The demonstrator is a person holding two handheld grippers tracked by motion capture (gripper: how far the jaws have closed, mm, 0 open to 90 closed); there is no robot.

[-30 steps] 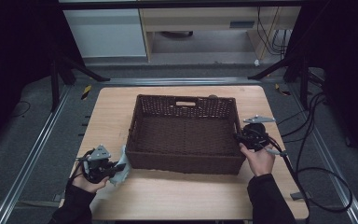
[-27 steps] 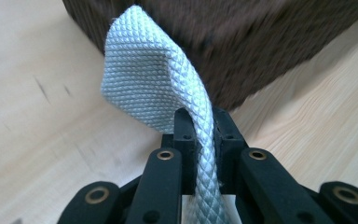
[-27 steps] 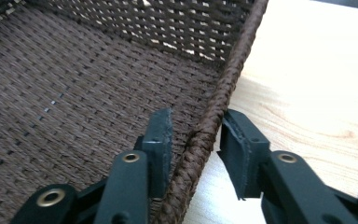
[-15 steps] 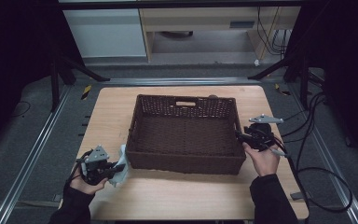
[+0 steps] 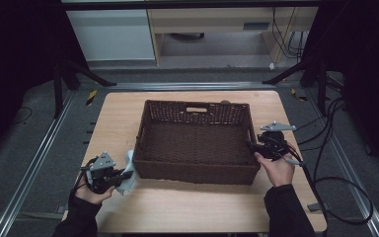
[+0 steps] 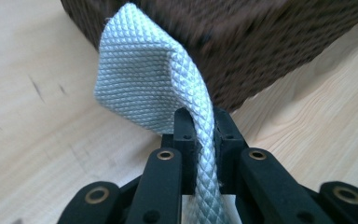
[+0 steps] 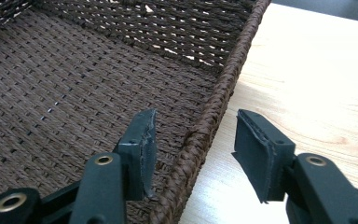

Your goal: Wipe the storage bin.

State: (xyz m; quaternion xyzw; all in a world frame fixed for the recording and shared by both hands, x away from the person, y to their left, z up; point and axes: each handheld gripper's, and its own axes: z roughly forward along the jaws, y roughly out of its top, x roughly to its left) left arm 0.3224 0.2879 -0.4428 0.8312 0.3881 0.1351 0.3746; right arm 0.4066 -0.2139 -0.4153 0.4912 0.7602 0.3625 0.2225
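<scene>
the left gripper has the cloth pinched tight, jaws closed on a folded band of it, and the pale quilted fabric fans up and out beyond the tips. in the high view that cloth sits at the near left corner of the basket, outside the woven wall, just beside it, low over the table. so the pickup looks done; the cloth is not in the basket yet, and the basket floor lies bare.

over on the right, the right gripper is spread wide with the basket's right rim running up between the two pads: one pad inside over the weave, the other outside over the wood. nothing is clamped there. in the high view the right gripper sits against the right side of the basket, near its front corner.

my read: the grab is finished, the basket may be about to get steadied, and what's left is to lift the cloth over the near left wall and let it go inside. the cloth hangs from the left jaws and stands clear ahead of them, well apart from the right jaws across the basket.
</scene>
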